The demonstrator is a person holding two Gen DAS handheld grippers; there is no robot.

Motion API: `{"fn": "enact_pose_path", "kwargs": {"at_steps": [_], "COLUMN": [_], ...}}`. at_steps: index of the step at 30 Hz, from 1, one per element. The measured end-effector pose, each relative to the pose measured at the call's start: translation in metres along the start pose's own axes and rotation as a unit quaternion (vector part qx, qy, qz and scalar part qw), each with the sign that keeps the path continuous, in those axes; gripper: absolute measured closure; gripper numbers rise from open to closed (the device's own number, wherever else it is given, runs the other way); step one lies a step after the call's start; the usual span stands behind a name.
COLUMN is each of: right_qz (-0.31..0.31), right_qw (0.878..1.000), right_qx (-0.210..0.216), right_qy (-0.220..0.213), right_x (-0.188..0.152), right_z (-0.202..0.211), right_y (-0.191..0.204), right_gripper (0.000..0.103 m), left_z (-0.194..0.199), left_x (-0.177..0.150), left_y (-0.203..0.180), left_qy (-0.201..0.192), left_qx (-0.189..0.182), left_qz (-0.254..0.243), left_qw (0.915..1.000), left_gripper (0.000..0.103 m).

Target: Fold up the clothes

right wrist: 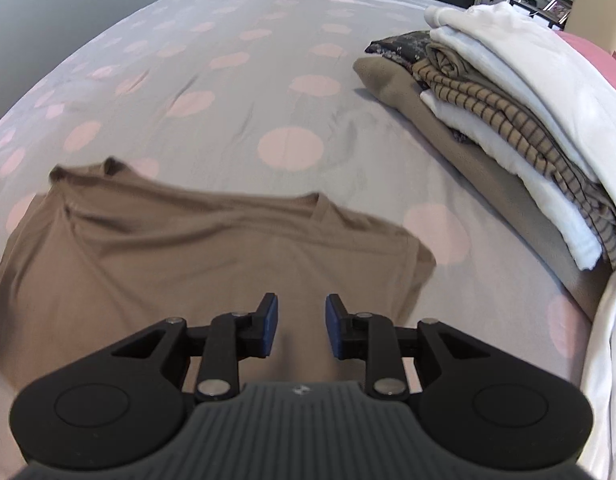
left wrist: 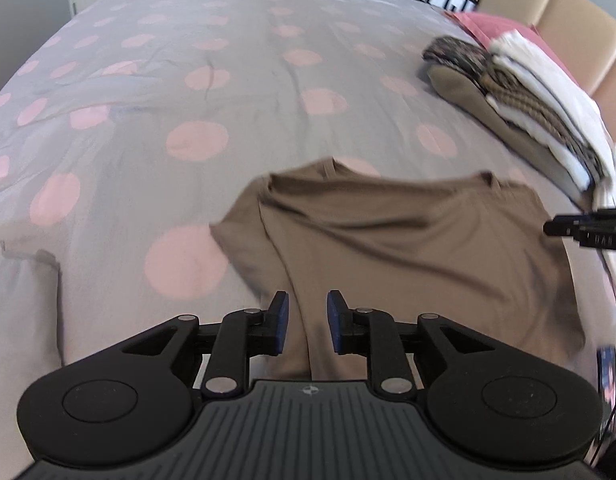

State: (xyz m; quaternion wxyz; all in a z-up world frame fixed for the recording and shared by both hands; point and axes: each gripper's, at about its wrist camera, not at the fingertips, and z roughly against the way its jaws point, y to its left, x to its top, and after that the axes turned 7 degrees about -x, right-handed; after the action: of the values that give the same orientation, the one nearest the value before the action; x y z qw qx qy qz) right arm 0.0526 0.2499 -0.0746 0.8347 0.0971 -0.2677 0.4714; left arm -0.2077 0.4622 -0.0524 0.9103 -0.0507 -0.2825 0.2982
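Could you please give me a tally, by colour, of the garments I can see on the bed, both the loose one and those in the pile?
Plain brown: 2, the spread T-shirt and the bottom layer of the pile
White: 2, top layer and lower layer
Brown striped: 1
Dark patterned: 1
Total: 6

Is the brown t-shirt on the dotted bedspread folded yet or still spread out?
Spread out, not folded: the brown t-shirt lies flat on the bedspread, neckline and both sleeves showing. Both grippers are open, holding nothing.
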Motion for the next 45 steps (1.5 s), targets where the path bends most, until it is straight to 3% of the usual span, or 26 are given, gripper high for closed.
{"fn": "enact_pose_path", "kwargs": {"at_steps": [3, 8, 12, 17, 23, 25, 27, 29, 40, 45], "right_qz": [-0.001, 0.004, -0.004, -0.048, -0.046, -0.041, -0.037, -0.031, -0.053, -0.036], "right_qw": [1.0, 0.998, 0.996, 0.989, 0.988, 0.988, 0.988, 0.989, 0.988, 0.986], "right_qx": [0.015, 0.012, 0.007, 0.025, 0.022, 0.022, 0.022, 0.023, 0.035, 0.048], "right_qy": [0.026, 0.061, 0.088, 0.134, 0.144, 0.145, 0.145, 0.143, 0.138, 0.158], "right_x": [-0.02, -0.061, -0.085, -0.101, -0.1, -0.099, -0.098, -0.097, -0.074, -0.074], "right_z": [0.011, 0.023, 0.023, 0.006, -0.003, -0.005, -0.006, -0.004, 0.038, 0.058], "right_y": [-0.012, -0.022, -0.029, -0.043, -0.036, -0.031, -0.027, -0.022, -0.036, -0.033], "right_gripper": [0.069, 0.061, 0.056, 0.057, 0.059, 0.068, 0.088, 0.097, 0.099, 0.099], "left_z": [0.004, 0.002, -0.004, -0.021, -0.031, -0.033, -0.034, -0.034, 0.005, 0.027], "left_x": [-0.022, -0.052, -0.064, -0.075, -0.074, -0.073, -0.07, -0.067, -0.044, -0.041], "left_y": [-0.003, -0.005, -0.005, -0.007, -0.01, -0.011, -0.014, -0.017, -0.023, -0.023], "left_qy": [0.025, 0.054, 0.068, 0.091, 0.089, 0.088, 0.087, 0.089, 0.081, 0.108], "left_qx": [-0.005, 0.003, 0.005, 0.01, 0.019, 0.022, 0.02, 0.014, -0.002, -0.013], "left_qz": [-0.01, -0.017, -0.003, 0.008, 0.012, 0.013, 0.012, 0.013, 0.034, 0.051], "left_qw": [0.9996, 0.9984, 0.9977, 0.9958, 0.9957, 0.9958, 0.9959, 0.9959, 0.9961, 0.9927], "left_gripper": [0.08, 0.064, 0.062, 0.062, 0.061, 0.066, 0.076, 0.097, 0.101, 0.101]}}
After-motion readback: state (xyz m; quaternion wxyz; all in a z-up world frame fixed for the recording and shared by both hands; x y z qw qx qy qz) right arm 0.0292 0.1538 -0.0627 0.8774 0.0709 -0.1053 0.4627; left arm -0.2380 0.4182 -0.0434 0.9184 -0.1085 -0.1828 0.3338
